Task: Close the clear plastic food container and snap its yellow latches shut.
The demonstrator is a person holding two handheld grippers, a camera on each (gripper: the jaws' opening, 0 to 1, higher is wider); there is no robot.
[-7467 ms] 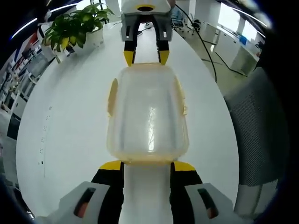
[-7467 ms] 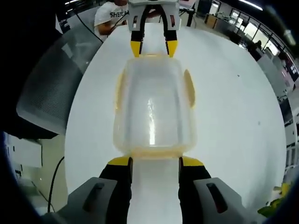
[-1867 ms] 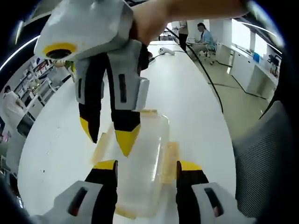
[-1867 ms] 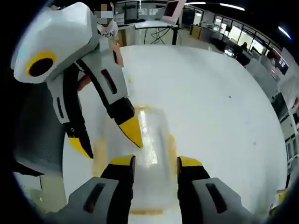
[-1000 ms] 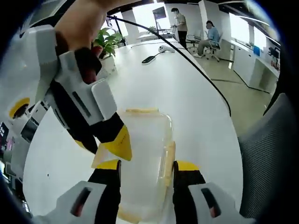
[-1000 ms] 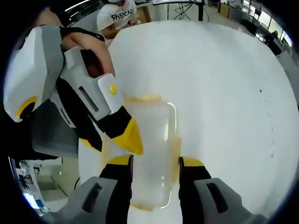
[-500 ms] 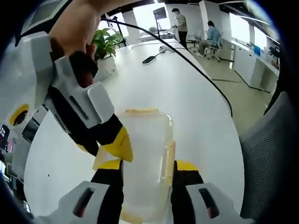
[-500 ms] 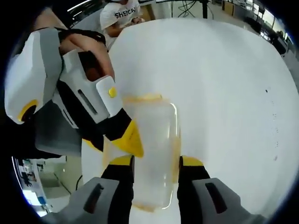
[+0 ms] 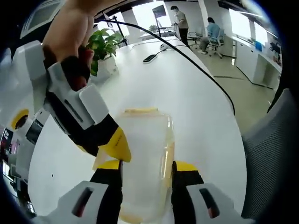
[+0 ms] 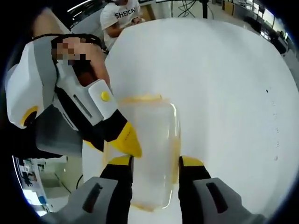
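Left gripper view: container (image 9: pixel 145 154) near end hidden behind left gripper (image 9: pixel 145 167); left side latch (image 9: pixel 103 160) mostly covered by right gripper (image 9: pixel 100 144) yellow tips. Can't tell if latches are seated; plastic too blurred.

Right gripper view: container (image 10: pixel 152 149) left edge hidden by left gripper (image 10: pixel 117 137), near end behind right gripper (image 10: pixel 155 163). Far people cut off.

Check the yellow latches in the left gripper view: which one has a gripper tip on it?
The left side latch: the other gripper's yellow tip sits on it. The right side latch and far-end latch are untouched.
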